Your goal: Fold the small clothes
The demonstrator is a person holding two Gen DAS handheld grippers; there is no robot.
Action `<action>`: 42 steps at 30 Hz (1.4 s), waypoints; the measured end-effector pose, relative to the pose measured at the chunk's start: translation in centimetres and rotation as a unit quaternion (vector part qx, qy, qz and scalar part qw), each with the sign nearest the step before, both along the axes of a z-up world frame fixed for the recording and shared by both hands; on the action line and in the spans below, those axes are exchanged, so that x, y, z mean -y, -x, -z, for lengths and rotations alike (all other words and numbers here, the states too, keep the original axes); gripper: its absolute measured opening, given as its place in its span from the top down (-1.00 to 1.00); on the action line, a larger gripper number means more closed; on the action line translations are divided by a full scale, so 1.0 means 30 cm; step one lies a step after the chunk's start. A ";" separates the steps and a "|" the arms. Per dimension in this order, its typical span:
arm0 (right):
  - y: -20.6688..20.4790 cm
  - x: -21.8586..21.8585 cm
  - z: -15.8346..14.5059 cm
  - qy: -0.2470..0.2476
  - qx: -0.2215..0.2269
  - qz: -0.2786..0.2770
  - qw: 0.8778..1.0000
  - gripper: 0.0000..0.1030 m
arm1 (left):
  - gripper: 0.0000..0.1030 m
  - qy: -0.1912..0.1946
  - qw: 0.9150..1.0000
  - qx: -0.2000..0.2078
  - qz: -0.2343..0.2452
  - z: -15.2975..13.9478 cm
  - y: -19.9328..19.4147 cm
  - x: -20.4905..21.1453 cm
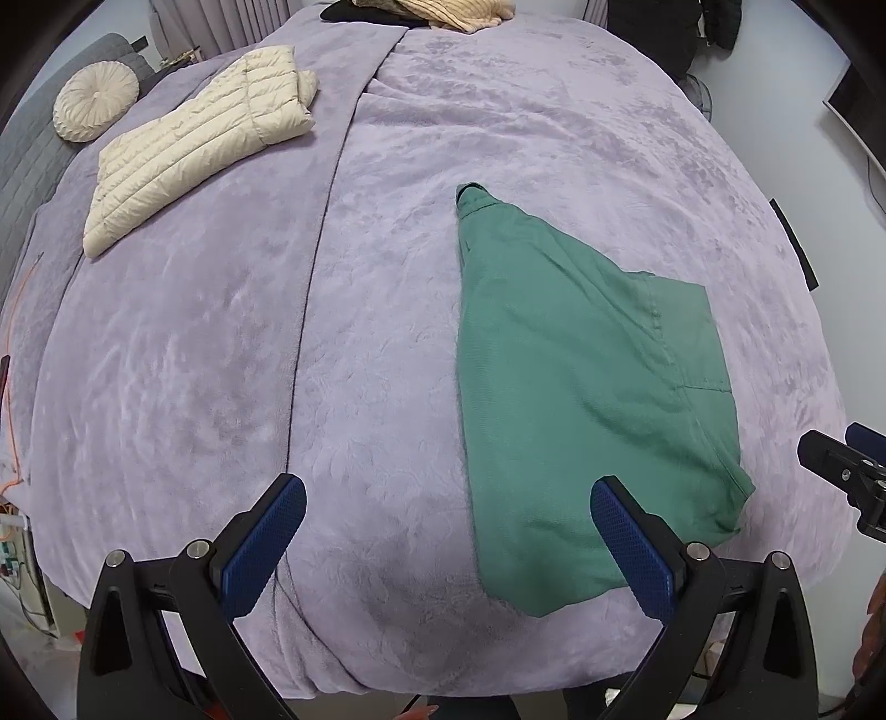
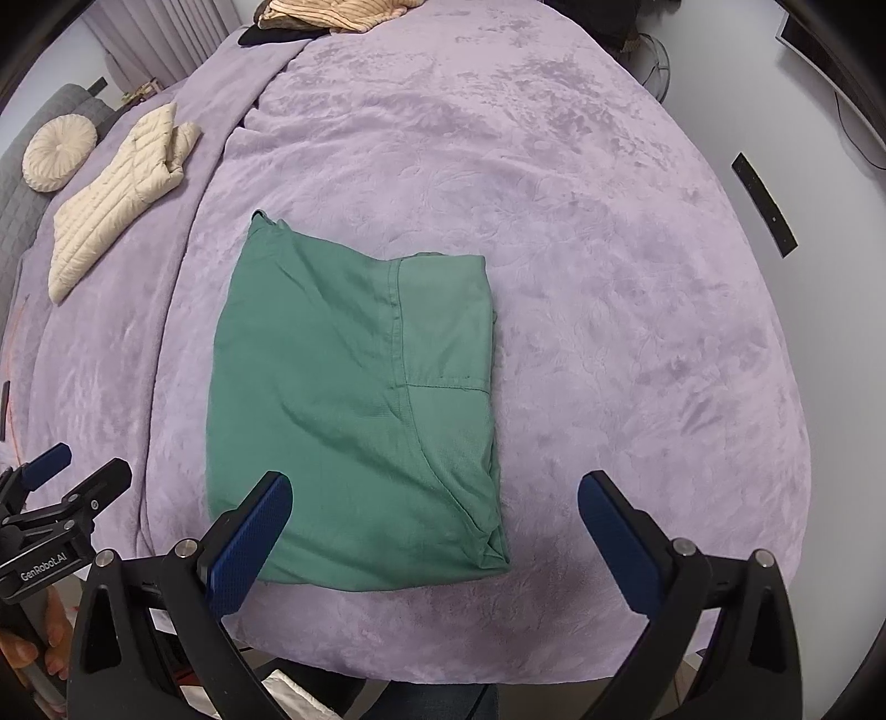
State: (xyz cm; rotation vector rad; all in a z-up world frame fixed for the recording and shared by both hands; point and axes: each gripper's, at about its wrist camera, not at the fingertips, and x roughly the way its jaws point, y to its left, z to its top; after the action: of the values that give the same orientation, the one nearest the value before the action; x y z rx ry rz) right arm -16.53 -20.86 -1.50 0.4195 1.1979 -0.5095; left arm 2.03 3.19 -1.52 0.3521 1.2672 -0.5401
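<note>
A green garment (image 1: 576, 382) lies partly folded on the lilac blanket (image 1: 221, 360), a narrow end pointing away. In the right wrist view the green garment (image 2: 354, 410) is a rough rectangle with a seamed panel folded onto its right side. My left gripper (image 1: 448, 493) is open and empty, above the near edge of the bed, left of the garment's near corner. My right gripper (image 2: 434, 490) is open and empty, over the garment's near right corner. The left gripper also shows in the right wrist view (image 2: 66, 476), and the right gripper in the left wrist view (image 1: 847, 471).
A cream quilted jacket (image 1: 194, 144) lies folded at the far left of the bed, beside a round cream cushion (image 1: 94, 102). A tan knit and dark clothes (image 1: 443, 14) lie at the far end. The blanket's near edge (image 2: 443, 659) drops off just below the grippers.
</note>
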 end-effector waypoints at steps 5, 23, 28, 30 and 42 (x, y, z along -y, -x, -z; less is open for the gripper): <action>-0.003 -0.001 0.000 0.000 -0.002 -0.001 1.000 -0.99 | -1.00 0.000 1.000 -0.004 -0.003 0.007 -0.004 -0.002; -0.001 0.004 0.004 -0.001 -0.004 -0.003 1.000 -0.99 | -1.00 -0.006 1.000 -0.003 -0.004 0.016 0.000 -0.003; 0.000 0.004 0.006 -0.002 -0.004 -0.004 1.000 -0.99 | -1.00 -0.008 1.000 -0.005 -0.004 0.018 0.000 -0.002; 0.004 0.003 0.011 -0.002 -0.005 -0.005 1.000 -0.99 | -1.00 -0.009 1.000 -0.005 -0.004 0.019 -0.001 -0.004; 0.001 0.003 0.009 -0.001 -0.005 -0.005 1.000 -0.99 | -1.00 -0.015 1.000 -0.003 -0.006 0.017 -0.006 -0.006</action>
State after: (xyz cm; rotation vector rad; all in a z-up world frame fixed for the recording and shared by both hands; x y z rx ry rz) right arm -16.56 -20.95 -1.77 0.4131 1.2107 -0.5017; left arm 2.20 3.37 -2.03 0.3678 1.2832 -0.5140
